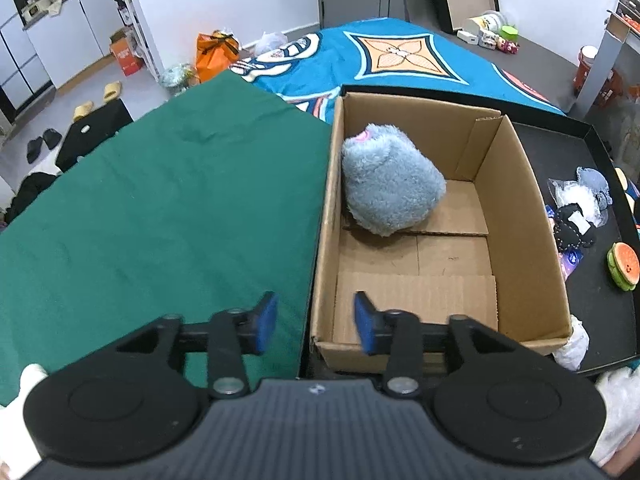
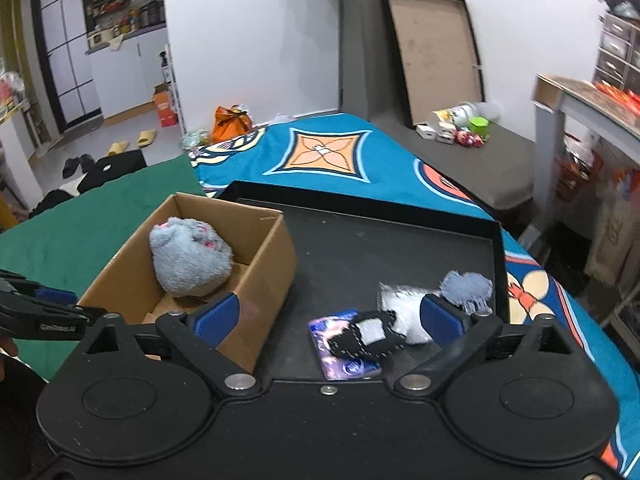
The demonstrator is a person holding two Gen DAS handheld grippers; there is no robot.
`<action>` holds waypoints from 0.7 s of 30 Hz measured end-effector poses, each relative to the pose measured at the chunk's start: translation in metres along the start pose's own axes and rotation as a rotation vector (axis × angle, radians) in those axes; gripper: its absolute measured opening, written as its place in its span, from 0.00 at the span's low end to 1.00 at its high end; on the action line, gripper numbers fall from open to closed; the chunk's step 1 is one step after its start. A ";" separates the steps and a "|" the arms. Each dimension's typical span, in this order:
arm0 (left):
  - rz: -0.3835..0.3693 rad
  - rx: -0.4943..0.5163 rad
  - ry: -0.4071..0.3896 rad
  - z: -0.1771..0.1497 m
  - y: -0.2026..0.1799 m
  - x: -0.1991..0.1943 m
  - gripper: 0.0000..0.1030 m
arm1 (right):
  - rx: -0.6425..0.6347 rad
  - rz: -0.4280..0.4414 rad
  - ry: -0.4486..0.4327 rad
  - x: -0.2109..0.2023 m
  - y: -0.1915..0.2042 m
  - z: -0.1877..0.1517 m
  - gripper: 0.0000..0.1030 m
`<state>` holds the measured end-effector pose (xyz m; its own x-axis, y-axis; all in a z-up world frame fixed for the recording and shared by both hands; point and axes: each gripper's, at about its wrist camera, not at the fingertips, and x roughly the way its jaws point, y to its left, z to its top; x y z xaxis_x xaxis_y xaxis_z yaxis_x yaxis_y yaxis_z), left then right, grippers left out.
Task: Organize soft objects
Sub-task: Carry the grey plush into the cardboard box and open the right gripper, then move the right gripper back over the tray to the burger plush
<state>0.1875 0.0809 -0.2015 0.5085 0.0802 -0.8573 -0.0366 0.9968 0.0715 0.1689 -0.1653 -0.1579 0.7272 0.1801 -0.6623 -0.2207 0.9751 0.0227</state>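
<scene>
A fluffy grey-blue plush [image 1: 390,184] [image 2: 190,262] lies against the far left wall inside an open cardboard box [image 1: 528,216] [image 2: 268,280]. My left gripper [image 1: 316,320] hangs open over the box's near left corner, straddling its wall, with nothing between the blue pads. My right gripper [image 2: 330,314] stands wide open above the black tray [image 2: 360,248] [image 1: 560,148]. Just ahead of it lie a black stitched soft toy [image 2: 370,340] [image 1: 574,232], a white bagged item [image 2: 404,304] and a grey frayed cloth piece [image 2: 466,286]. The left gripper's fingers [image 2: 44,304] show at the left edge of the right wrist view.
A burger-shaped toy [image 1: 622,266] sits on the tray's right side, beside a purple packet [image 2: 344,360]. Crumpled white plastic [image 1: 574,344] lies by the box's near right corner. A green cloth [image 1: 160,208] covers the surface left of the box; a blue patterned blanket [image 2: 360,160] lies beyond.
</scene>
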 end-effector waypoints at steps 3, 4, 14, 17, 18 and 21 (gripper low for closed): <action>0.023 0.010 -0.017 0.000 -0.003 -0.004 0.55 | 0.052 -0.001 0.014 0.006 -0.012 -0.008 0.95; 0.029 0.017 -0.021 0.000 -0.004 -0.004 0.58 | 0.074 -0.001 0.026 0.009 -0.016 -0.011 0.95; 0.105 0.067 -0.062 -0.001 -0.015 -0.010 0.71 | 0.158 -0.033 0.049 0.016 -0.051 -0.024 0.95; 0.109 0.068 -0.059 0.000 -0.015 -0.009 0.73 | 0.193 -0.033 0.052 0.017 -0.065 -0.027 0.95; 0.111 0.064 -0.058 0.000 -0.014 -0.008 0.73 | 0.201 -0.033 0.052 0.017 -0.069 -0.028 0.95; 0.112 0.043 -0.053 0.002 -0.012 -0.007 0.74 | 0.224 -0.043 0.062 0.017 -0.083 -0.033 0.94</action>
<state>0.1862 0.0679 -0.1951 0.5477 0.1892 -0.8150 -0.0592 0.9804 0.1879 0.1782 -0.2476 -0.1963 0.6900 0.1359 -0.7109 -0.0353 0.9874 0.1545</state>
